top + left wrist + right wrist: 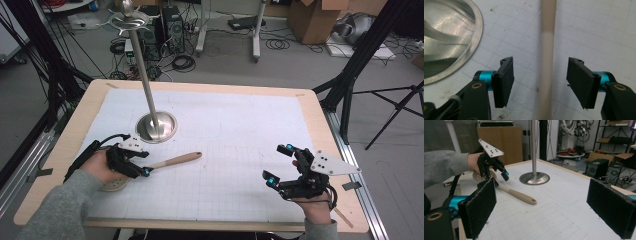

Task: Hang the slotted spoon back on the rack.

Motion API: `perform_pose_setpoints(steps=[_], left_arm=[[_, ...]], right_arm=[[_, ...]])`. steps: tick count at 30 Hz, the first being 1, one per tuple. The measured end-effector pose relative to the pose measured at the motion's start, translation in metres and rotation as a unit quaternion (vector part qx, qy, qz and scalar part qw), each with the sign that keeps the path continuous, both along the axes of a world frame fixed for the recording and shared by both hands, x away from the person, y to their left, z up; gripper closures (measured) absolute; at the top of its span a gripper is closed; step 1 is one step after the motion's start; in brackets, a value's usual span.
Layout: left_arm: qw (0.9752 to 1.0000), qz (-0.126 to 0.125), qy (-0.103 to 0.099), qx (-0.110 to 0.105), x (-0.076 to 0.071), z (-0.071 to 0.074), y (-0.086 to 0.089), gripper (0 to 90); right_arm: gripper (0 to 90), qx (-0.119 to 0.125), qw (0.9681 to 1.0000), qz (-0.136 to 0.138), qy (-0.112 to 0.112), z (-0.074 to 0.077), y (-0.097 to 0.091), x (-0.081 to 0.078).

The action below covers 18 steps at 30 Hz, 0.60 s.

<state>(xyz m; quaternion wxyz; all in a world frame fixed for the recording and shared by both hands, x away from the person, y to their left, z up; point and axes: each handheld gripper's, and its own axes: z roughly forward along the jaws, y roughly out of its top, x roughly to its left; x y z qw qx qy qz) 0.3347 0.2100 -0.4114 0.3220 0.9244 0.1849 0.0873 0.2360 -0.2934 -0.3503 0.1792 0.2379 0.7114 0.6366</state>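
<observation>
So the wooden spoon [170,161] is lying flat on the gridded white mat [235,145] covering the desk [312,117], sitting in the lower left part of the high view, handle pointing toward the middle of the frame and the bowl end tucked under the person's left hand. The left gripper [142,162] is hanging right over the spoon's neck. In the left gripper view the spoon handle [547,62] is running straight up the middle of the frame, between the two fingers [505,82], with a gap showing on both sides, so the pads aren't pressing on it: the fingers are released around it, not clenched.

The metal stand [156,126] is sitting just above the spoon in the high view, its round base on the mat and its pole leaning up toward the top left of the frame. Part of that shiny base [449,37] is also showing in the upper left corner of the left gripper view, near the spoon but not touching it.

The right gripper [280,164] is hovering over the lower right of the mat, well apart from the spoon, fingers spread wide and grasping nothing. Its own view is looking across the desk at the spoon [516,193], the stand [534,178] and the other gripper [491,167].
</observation>
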Motion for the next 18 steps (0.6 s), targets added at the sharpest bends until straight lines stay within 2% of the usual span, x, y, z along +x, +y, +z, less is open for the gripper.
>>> perform_pose_setpoints(steps=[8, 18], left_arm=[[0.9993, 0.008, 0.011, 0.035, 0.0017, -0.0055, -0.0014, 51.7], [0.9988, -0.001, 0.017, 0.046, 0.0004, -0.0071, -0.0025, 58.2]], right_arm=[[7.8, 0.000, 1.0000, -0.001, -0.003, -0.0001, -0.0008, 0.0008], [7.9, -0.001, 1.0000, 0.001, -0.002, 0.0002, -0.0008, 0.0001]])
